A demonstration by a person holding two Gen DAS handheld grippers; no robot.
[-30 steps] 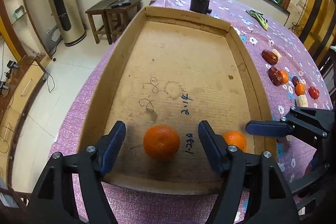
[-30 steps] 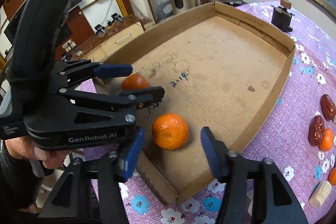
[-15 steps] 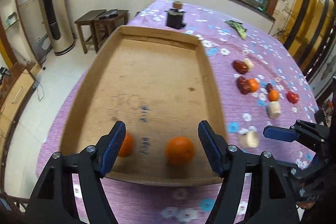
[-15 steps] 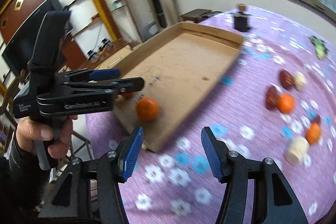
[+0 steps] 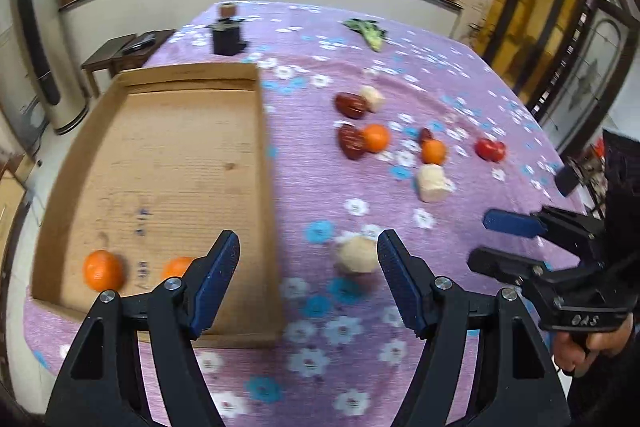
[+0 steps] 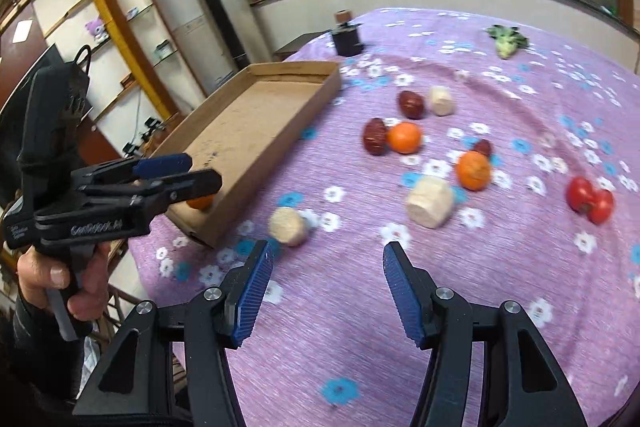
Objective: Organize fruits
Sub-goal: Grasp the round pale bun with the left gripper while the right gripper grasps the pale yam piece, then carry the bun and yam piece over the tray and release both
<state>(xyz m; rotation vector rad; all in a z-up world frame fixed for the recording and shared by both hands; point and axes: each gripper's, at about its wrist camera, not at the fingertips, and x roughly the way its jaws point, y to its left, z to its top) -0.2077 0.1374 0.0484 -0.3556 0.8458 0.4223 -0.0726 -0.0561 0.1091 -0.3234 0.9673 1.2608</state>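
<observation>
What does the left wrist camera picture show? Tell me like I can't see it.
The open, empty left gripper hangs over a purple flowered tablecloth, beside a cardboard tray holding two oranges. More fruit lies scattered farther off, and the right gripper pokes in from the right.

Purple tabletop cloth (image 5: 320, 187) dotted with white and blue flowers; plain brown cardboard tray (image 5: 268, 155) holding two bright orange fruits (image 5: 103, 270); dark red dates (image 6: 375, 136), a red tomato (image 6: 589, 201), blue ribbed fingers (image 6: 252, 297).

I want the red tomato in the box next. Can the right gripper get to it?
Probably yes. The right gripper is open and empty, and only bare purple cloth lies between it and the tomato.
</observation>
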